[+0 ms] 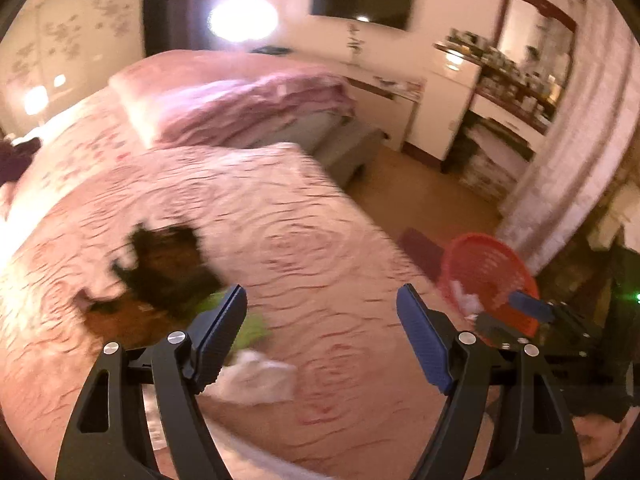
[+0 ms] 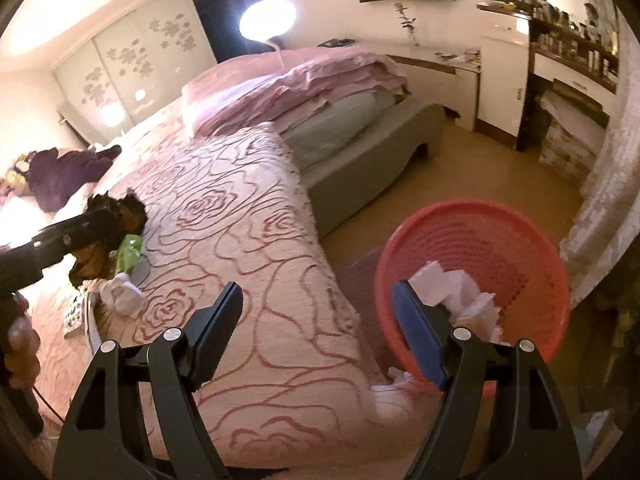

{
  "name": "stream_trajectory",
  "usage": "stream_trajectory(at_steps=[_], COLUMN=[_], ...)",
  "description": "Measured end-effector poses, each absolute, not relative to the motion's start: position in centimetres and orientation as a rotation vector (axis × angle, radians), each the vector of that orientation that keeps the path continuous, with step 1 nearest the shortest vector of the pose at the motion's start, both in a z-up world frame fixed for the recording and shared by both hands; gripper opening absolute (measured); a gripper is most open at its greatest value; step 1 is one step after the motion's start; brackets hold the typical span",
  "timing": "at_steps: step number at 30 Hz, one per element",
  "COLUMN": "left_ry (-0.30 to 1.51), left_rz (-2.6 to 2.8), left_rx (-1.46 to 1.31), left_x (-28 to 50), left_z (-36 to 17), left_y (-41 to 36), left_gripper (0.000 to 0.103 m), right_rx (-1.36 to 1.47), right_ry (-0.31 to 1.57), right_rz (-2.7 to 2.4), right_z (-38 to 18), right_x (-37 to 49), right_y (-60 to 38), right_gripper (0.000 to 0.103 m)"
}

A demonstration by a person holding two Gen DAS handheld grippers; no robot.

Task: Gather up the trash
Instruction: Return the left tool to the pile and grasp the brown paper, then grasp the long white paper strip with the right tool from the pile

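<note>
Trash lies on the pink rose-patterned bedspread: a dark crumpled wrapper, a green piece and a white crumpled tissue. My left gripper hovers open just above and to the right of them, with nothing between its blue pads. The right wrist view shows the same wrapper, green piece and tissue at far left. A red mesh basket stands on the floor beside the bed and holds white paper. My right gripper is open and empty over the bed corner, next to the basket.
A folded pink quilt lies further up the bed, with a purple garment at the left. Brown floor runs between the grey bed frame, a white cabinet and a curtain. A white scrap sits by the basket's base.
</note>
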State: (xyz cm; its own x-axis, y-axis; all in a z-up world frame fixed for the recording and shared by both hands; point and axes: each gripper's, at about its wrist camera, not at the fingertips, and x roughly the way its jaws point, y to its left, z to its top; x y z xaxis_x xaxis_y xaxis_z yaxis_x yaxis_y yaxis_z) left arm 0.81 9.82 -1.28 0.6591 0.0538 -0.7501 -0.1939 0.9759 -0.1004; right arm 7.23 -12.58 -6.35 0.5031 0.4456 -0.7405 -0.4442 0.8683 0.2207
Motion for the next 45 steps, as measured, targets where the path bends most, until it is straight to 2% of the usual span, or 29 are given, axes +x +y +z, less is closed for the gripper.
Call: stream_trajectory(at_steps=[12,23,24,25,31,33,45], left_ry=[0.849,0.948,0.948,0.949,0.924,0.914,0.752], left_rz=[0.351,0.378,0.377,0.377,0.363,0.362,0.394], left_rx=[-0.268,-0.320,-0.329,-0.335,-0.333,-0.337,-0.381], left_x=[-3.7,-1.6,-1.6,-1.5,-2.0,-2.3,-5.3], left_z=[-2.1,-5.8,-6.0,-6.2,-6.2,-5.9,-0.8], left_y=[19.6,22.8,23.1,23.2,23.4,23.5,24.8], left_gripper=[0.077,0.077,0.076,0.070,0.060,0.052,0.052], right_rx=[-0.022,-0.042,-0.043,-0.044,-0.058,-0.066,-0.159], right_ry=[0.910,0.917,0.919,0.920,0.933,0.934,0.883], right_rz=[0.584,0.586,0.583,0.580,0.586,0.602,0.806], right_z=[-6.2,-6.0,-6.0,-6.0,-6.3,-6.3,-5.1], right_x=[6.9,7.0,7.1,7.3,7.4,7.1,3.7], right_y=[-10.5,-9.6,-9.6,-9.6,-9.1,-8.6,-3.4], right_gripper=[0.075,0.075,0.075,0.075,0.075,0.075,0.075])
